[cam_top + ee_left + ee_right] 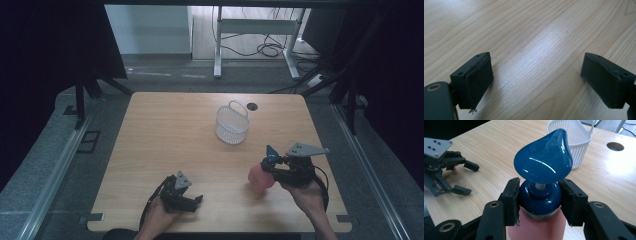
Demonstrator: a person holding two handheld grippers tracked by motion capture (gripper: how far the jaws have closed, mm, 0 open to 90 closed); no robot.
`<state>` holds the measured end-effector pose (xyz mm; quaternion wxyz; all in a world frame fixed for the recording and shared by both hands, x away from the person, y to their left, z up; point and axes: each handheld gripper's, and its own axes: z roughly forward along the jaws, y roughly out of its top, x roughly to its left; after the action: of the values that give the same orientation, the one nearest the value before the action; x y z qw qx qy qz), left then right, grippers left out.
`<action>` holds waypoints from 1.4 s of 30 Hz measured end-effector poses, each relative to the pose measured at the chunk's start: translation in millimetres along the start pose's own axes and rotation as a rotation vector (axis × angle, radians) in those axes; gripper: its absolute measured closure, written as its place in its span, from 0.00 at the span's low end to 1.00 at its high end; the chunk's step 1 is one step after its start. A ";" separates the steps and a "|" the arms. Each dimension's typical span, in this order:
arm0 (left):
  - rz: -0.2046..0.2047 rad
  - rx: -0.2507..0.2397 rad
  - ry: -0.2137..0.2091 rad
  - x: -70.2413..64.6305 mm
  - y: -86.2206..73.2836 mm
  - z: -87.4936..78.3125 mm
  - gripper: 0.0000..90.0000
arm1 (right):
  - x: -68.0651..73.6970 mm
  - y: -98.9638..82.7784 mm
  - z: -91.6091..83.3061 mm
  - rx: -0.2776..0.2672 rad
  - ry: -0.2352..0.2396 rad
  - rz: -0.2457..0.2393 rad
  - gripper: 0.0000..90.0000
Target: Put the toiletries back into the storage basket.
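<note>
Right tool [539, 202] clamped on pump bottle [541, 195]

The surface [165, 130] lies bare across its whole left half and along the far edge, so a hand could sweep there freely. A white basket [232, 125] stands right of centre toward the back, with open wood all round it. Between basket and pump bottle [261, 175] a clear lane runs. The left gripper [182, 197] sits near the front edge, well apart from the bottle.
</note>
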<state>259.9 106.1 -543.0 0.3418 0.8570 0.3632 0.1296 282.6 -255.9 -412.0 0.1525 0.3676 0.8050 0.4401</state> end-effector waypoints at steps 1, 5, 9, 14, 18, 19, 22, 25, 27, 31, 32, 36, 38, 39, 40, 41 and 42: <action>0.000 0.000 0.000 0.0 0.0 0.0 0.11 | -0.3 1.6 0.1 -0.001 -0.001 -0.004 0.59; -0.002 -0.002 0.001 -0.1 0.0 0.2 0.11 | -1.3 9.0 0.2 -0.006 0.004 -0.013 0.59; -0.002 -0.002 0.001 -0.1 0.0 0.2 0.11 | -2.6 14.8 1.7 -0.004 0.004 -0.022 0.59; 0.001 -0.001 0.002 0.1 0.1 0.1 0.11 | -6.5 27.8 5.2 -0.001 0.005 -0.034 0.59; 0.001 -0.002 0.001 0.1 0.1 0.2 0.11 | -8.9 37.9 7.2 -0.004 0.003 -0.041 0.59; 0.001 -0.002 0.001 0.1 0.1 0.1 0.11 | -9.6 40.4 7.7 -0.005 0.001 -0.042 0.59; 0.001 -0.003 0.002 0.1 0.0 0.2 0.11 | -12.3 47.7 8.8 -0.014 0.005 -0.038 0.59; 0.001 -0.003 0.002 0.1 0.0 0.2 0.11 | -15.4 54.7 10.5 -0.022 0.009 -0.034 0.59; 0.000 -0.004 0.002 0.1 0.0 0.3 0.11 | -16.1 57.0 11.4 -0.023 0.008 -0.033 0.59; 0.001 -0.003 0.002 0.1 0.0 0.2 0.11 | -17.9 66.2 14.7 -0.024 0.003 -0.039 0.59; 0.001 -0.003 0.002 0.1 0.0 0.2 0.11 | -19.1 70.8 16.6 -0.027 0.004 -0.038 0.59; 0.001 -0.002 0.002 0.1 0.0 0.2 0.11 | -20.5 79.2 21.7 -0.027 0.002 -0.038 0.59; 0.001 -0.003 0.002 0.1 0.0 0.2 0.11 | -20.7 81.2 22.7 -0.024 0.001 -0.039 0.59; 0.001 -0.003 0.002 0.1 0.0 0.2 0.11 | -21.4 84.7 25.1 -0.026 -0.001 -0.041 0.59; 0.001 -0.002 0.002 0.1 0.0 0.2 0.11 | -21.4 84.7 25.1 -0.026 -0.001 -0.041 0.59; 0.001 -0.003 0.002 0.1 0.0 0.2 0.11 | -22.8 88.1 27.1 -0.026 0.001 -0.036 0.59; 0.001 -0.003 0.002 0.1 0.0 0.2 0.11 | -22.8 88.1 27.1 -0.026 0.001 -0.036 0.59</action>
<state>260.1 106.1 -543.2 0.3425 0.8566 0.3630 0.1312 353.9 -226.1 -356.8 0.1648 0.3510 0.8056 0.4479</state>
